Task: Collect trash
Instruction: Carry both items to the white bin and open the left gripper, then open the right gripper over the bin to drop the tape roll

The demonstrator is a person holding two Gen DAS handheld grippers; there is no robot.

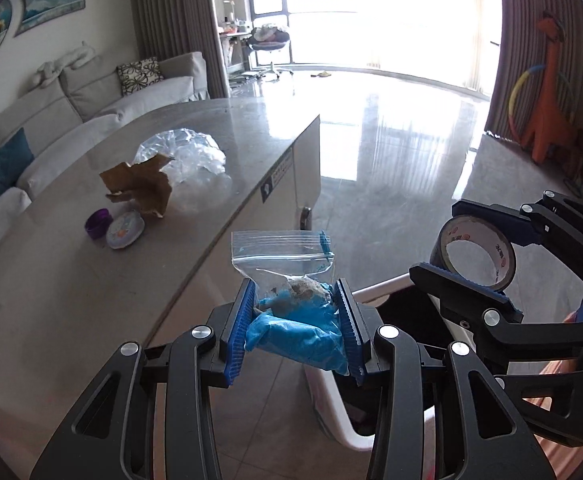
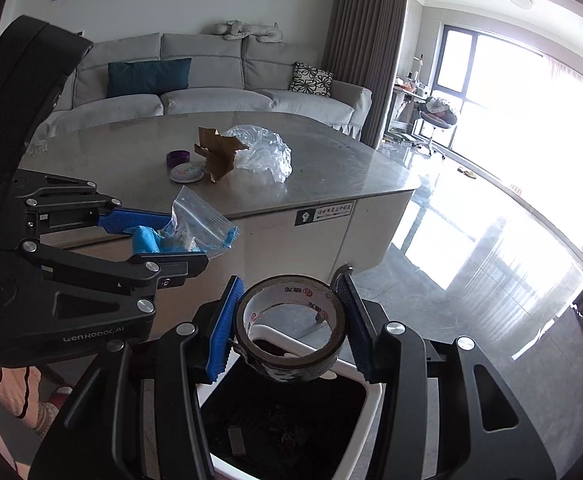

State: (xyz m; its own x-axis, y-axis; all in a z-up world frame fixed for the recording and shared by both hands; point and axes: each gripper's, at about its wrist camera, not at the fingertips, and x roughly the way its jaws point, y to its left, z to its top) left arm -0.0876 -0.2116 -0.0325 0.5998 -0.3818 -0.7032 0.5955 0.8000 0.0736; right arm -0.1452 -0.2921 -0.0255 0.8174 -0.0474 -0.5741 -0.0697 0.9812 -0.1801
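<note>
Right gripper (image 2: 291, 328): fingers clamped on a nearly spent tape roll (image 2: 289, 330), one pad on each side of the ring, roll held with its hole facing up. It hangs directly over the open white bin (image 2: 371, 390), dark liner visible below.

Left gripper (image 1: 293, 328): fingers closed on a zip bag (image 1: 287, 276) stuffed with blue material and a grey lump; the bag's sealed top stands free above the pads. It sits beside the bin's rim, over the gap between the bin and the table edge, not clearly above the opening.

Farther off, near the middle of the table (image 1: 71, 300): purple cap (image 1: 98, 222), round lid (image 1: 125, 231), torn cardboard scrap (image 1: 141, 190), crumpled clear plastic (image 1: 191, 160). All uncollected.

Risks, as judged:
- Bag released now may fall outside the bin or catch on the rim.
- The two grippers are close; they could knock together over the small opening.
- The tape roll could bounce off the rim if released off-centre.
</note>
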